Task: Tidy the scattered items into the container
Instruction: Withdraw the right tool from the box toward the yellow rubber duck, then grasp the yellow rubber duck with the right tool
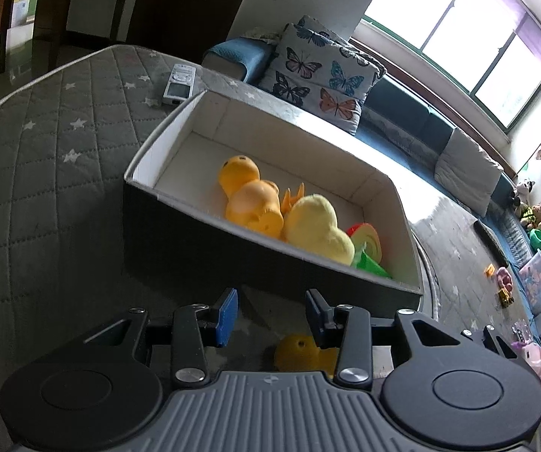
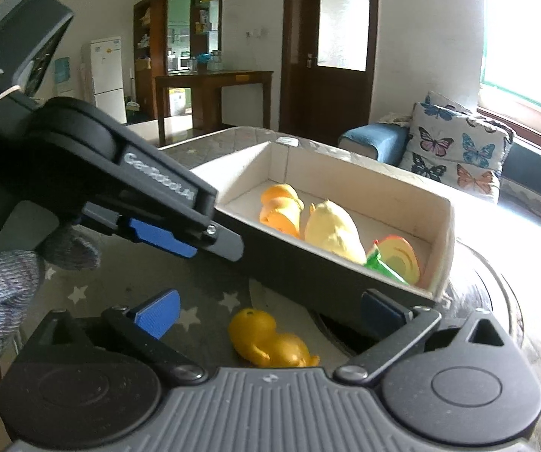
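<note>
Grey quilted bedding (image 1: 55, 173) printed with white stars carries everything, with a sofa and a butterfly cushion (image 1: 319, 75) behind it under a bright window. On the bedding, outside the box, lies a yellow rubber duck (image 2: 266, 341). In the right wrist view it sits between the spread fingers of the right gripper (image 2: 268, 314), which is wide open and holds nothing. In the left wrist view the same duck (image 1: 302, 352) peeks out just below the left gripper (image 1: 272, 314), whose blue pads stand apart, gripping nothing. From the right wrist view the left gripper (image 2: 164, 239) reaches in from the left, marked "DAS" on its body and with a raised brand on its arm that is only partly legible. Just beyond the duck stands the dark box (image 1: 210, 248) with a white lining. Inside it lie an orange duck (image 1: 249, 197), a pale yellow plush toy (image 1: 317, 231) and a red, yellow and green plastic toy (image 1: 368, 250). A white remote (image 1: 178, 83) lies behind the box.
</note>
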The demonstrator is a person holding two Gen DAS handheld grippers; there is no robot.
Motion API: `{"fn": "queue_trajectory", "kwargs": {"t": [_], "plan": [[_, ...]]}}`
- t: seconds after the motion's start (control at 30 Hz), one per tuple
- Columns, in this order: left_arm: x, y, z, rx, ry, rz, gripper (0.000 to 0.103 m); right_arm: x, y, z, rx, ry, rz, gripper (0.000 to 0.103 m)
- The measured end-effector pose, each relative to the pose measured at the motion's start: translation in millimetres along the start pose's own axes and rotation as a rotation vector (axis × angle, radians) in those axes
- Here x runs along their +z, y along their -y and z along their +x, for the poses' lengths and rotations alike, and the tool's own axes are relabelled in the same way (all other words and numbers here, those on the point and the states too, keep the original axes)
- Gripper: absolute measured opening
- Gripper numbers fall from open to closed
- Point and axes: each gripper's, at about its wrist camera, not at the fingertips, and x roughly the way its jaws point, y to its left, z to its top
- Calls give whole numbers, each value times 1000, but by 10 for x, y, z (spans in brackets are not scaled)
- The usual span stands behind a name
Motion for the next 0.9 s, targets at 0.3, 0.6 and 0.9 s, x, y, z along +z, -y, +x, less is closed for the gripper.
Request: {"fn": "queue_trajectory", "kwargs": {"t": [0.3,0.6,0.9], "plan": [[-240,66,57,21,-9,58,42,-186,61,-12,-18,-22,49,103],[-397,170,105,46,1,165,42,-338,97,6,-25,-46,81,102],[-456,251,168,21,-1,256,42,-382,59,48,-10,-57,76,94]]}}
